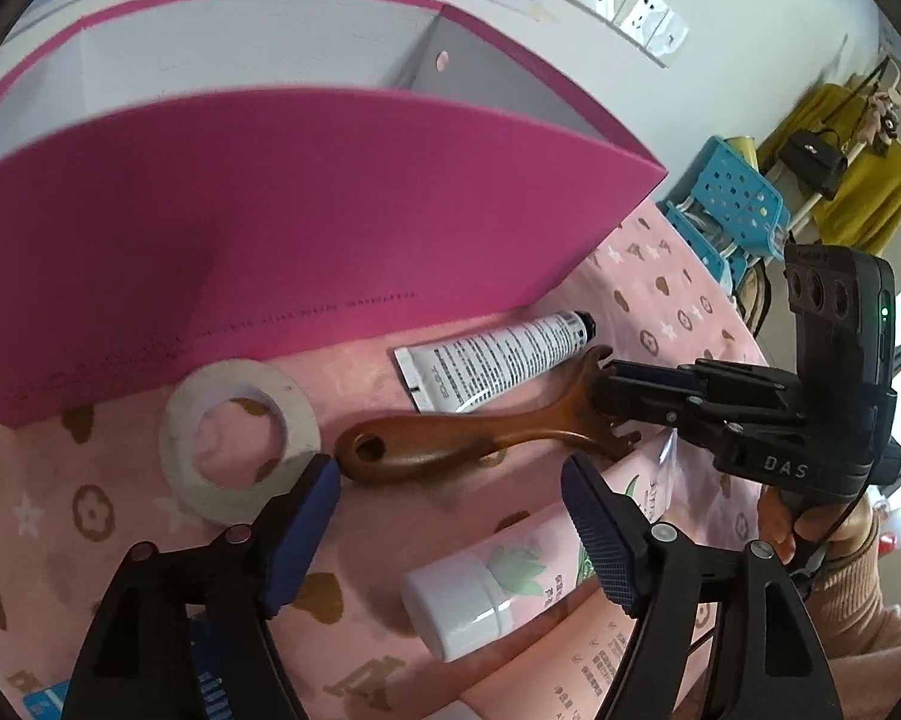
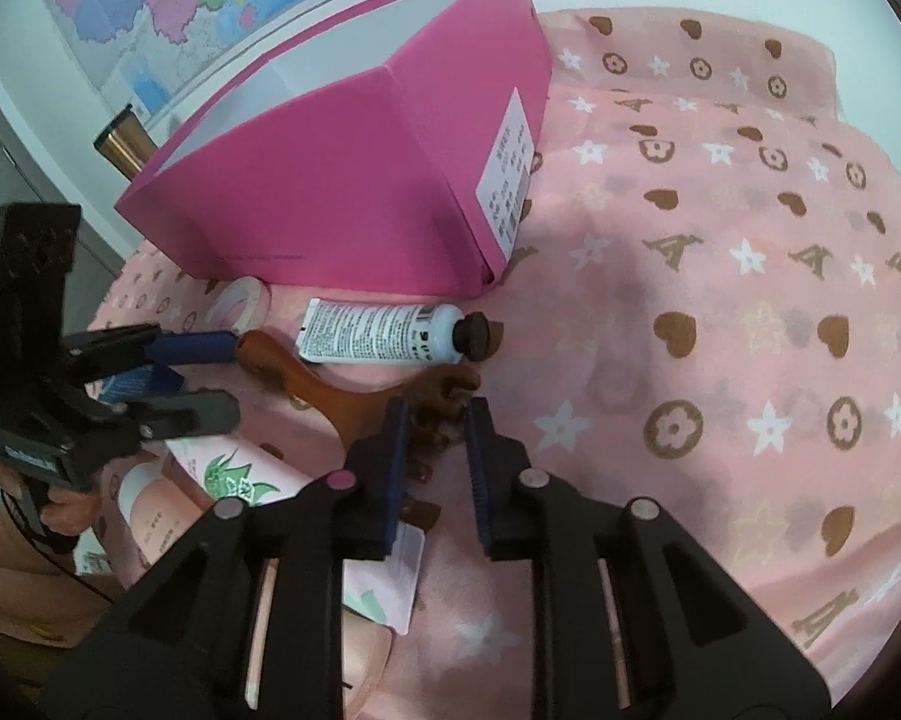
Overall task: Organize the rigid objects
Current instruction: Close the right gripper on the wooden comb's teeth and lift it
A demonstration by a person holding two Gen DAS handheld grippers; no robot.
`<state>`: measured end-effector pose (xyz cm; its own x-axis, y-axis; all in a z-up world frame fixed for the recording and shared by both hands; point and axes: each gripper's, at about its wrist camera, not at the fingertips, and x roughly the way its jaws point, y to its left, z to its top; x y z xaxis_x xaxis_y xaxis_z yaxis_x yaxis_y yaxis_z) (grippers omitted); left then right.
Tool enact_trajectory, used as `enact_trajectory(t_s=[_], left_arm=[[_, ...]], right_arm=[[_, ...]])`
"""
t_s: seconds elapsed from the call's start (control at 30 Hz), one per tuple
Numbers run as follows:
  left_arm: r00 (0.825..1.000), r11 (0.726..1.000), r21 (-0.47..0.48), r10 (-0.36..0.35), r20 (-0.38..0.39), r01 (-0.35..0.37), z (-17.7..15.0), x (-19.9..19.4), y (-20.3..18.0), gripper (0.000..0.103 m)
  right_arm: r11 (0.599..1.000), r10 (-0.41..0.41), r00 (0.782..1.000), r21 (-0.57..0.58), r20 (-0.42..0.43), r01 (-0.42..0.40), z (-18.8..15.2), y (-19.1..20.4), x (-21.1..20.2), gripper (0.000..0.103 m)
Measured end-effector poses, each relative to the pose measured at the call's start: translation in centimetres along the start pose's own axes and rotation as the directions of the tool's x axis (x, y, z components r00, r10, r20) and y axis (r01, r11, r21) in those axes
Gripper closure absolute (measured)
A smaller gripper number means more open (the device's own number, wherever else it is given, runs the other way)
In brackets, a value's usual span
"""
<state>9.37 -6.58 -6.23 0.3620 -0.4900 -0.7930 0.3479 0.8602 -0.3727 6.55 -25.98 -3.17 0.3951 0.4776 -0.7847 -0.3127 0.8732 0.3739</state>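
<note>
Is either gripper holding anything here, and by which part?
The right gripper is on the head end of the wooden brush, opposite its handle; firm contact is unclear. The left gripper holds nothing.

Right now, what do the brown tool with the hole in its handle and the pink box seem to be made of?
Brown tool: probably varnished wood; glossy brown with darker streaks, though moulded plastic is possible. Pink box: likely cardboard; matte magenta outside, pale grey inside, thin folded walls.

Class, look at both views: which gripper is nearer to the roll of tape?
Left. The left gripper has one finger tip right beside the roll of tape. The right gripper is at the far, forked end of the wooden tool, a tool's length away.
</note>
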Motion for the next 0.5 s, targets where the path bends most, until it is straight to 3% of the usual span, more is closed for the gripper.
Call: enact_trajectory(t_s=[0.33, 0.5], left_arm=[[1.000, 1.000, -0.008, 0.005, 0.014, -0.005, 0.56, 0.29, 0.05, 0.026], [1.000, 1.000, 0.003, 0.013, 0.022, -0.013, 0.51, 0.42, -0.31, 0.025]], right_arm=[[0.996, 0.068, 0.997, 0.052, 0.031, -0.069, -0.46, -0.88, -0.15, 0.075], [1.000, 0.030, 0.999, 0.008, 0.044, -0.030, -0.60, -0.01, -0.36, 0.076]])
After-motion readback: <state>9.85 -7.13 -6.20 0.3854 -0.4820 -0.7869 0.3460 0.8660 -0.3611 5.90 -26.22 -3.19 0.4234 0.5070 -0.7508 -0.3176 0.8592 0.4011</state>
